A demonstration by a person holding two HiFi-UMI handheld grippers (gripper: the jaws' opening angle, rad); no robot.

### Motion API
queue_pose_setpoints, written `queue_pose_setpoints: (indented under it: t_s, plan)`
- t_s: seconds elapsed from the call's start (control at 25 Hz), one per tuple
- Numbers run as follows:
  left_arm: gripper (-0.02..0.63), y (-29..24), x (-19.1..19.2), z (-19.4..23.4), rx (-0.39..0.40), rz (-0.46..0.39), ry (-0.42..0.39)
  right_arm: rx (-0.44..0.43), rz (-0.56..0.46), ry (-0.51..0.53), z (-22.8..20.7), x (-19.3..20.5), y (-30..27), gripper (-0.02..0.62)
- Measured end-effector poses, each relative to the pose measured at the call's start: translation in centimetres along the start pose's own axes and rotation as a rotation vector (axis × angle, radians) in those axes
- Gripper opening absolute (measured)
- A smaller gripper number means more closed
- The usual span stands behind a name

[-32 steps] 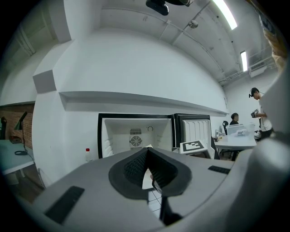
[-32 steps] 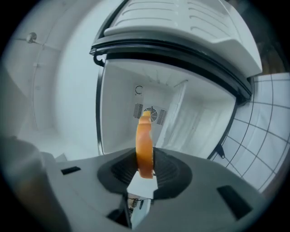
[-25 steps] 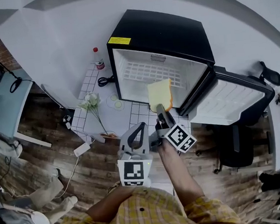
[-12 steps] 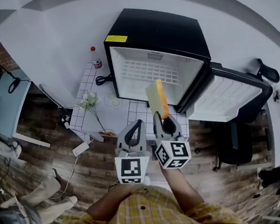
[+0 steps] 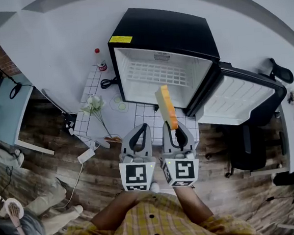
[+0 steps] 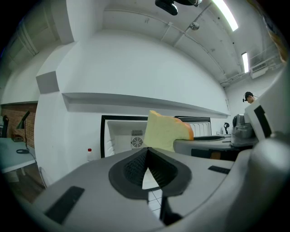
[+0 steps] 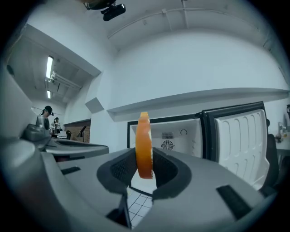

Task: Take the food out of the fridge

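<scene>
Orange-crusted bread slice (image 7: 144,145) pinched edge-on in right claw (image 7: 144,164); pressed-together left claw (image 6: 146,156) sees face.

Overall: even, fairly bright indoor light, cool and slightly dull in the head view.
Source: ceiling strip lights (image 6: 226,14), glaring white in both gripper views.
Brightest: the white fridge interior (image 5: 158,75).
Shadows: soft and faint.
Distortion: strong fisheye, with dark vignetted corners.
Focus: bread slice (image 7: 144,145) crisp; frame edges softer.

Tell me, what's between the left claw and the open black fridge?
Just a bare white square-tiled mat, seen in the head view. It runs from the shut, empty left claw to the open black mini fridge.
</scene>
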State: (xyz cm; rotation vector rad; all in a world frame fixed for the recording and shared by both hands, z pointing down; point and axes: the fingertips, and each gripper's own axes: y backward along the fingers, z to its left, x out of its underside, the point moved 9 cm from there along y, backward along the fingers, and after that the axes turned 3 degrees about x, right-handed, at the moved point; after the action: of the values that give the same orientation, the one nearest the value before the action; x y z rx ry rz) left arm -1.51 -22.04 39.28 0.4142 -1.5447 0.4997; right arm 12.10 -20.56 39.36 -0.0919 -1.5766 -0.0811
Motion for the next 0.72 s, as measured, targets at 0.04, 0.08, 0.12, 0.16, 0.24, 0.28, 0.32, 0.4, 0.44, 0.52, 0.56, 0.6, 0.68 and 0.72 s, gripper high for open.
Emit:
queue_pose_setpoints:
  t_s: [0.04, 0.08, 0.12, 0.16, 0.24, 0.28, 0.32, 0.4, 0.44, 0.52, 0.56, 0.6, 0.68, 0.72]
  plan:
    - [0.006, 0.0, -0.1, -0.1, 0.000, -0.002, -0.002, 0.007, 0.002, 0.002, 0.0, 0.0, 0.2, 0.092]
    - [0.006, 0.1, -0.1, -0.1, 0.000, -0.003, -0.001, 0.012, 0.005, 0.002, 0.1, 0.0, 0.4, 0.092]
    - [0.006, 0.1, -0.1, -0.2, -0.001, -0.002, 0.003, 0.015, 0.008, 0.002, 0.2, 0.1, 0.6, 0.092]
    - [0.006, 0.1, -0.1, -0.2, -0.001, -0.002, 0.003, 0.016, 0.011, 0.004, 0.2, 0.2, 0.7, 0.092]
    - [0.006, 0.2, -0.1, -0.3, -0.002, 0.000, -0.001, 0.018, 0.017, 0.008, 0.3, 0.3, 0.9, 0.092]
    - [0.006, 0.3, 0.0, -0.3, -0.003, 0.002, -0.002, 0.019, 0.017, 0.008, 0.2, 0.3, 1.0, 0.092]
    - [0.006, 0.3, -0.1, -0.3, -0.004, 0.004, -0.001, 0.022, 0.015, 0.006, 0.1, 0.3, 1.0, 0.092]
    - [0.006, 0.4, -0.2, -0.4, -0.004, -0.002, -0.006, 0.029, 0.011, 0.004, 0.0, 0.1, 1.1, 0.092]
    - [0.006, 0.4, -0.3, -0.4, -0.003, -0.004, -0.008, 0.031, 0.009, 0.006, -0.1, 0.0, 1.1, 0.092]
    - [0.006, 0.5, -0.3, -0.4, -0.004, -0.005, -0.003, 0.032, 0.006, 0.012, -0.1, -0.1, 1.1, 0.092]
    - [0.006, 0.6, -0.3, -0.5, -0.004, -0.007, -0.004, 0.032, 0.005, 0.015, -0.1, -0.1, 1.2, 0.092]
    - [0.006, 0.6, -0.3, -0.6, -0.003, -0.009, -0.008, 0.032, 0.005, 0.016, -0.1, -0.1, 1.3, 0.092]
    - [0.006, 0.7, -0.3, -0.6, -0.004, -0.009, -0.013, 0.031, 0.008, 0.012, -0.1, 0.0, 1.5, 0.092]
    - [0.006, 0.8, -0.3, -0.6, -0.005, -0.008, -0.011, 0.031, 0.008, 0.012, -0.1, -0.1, 1.5, 0.092]
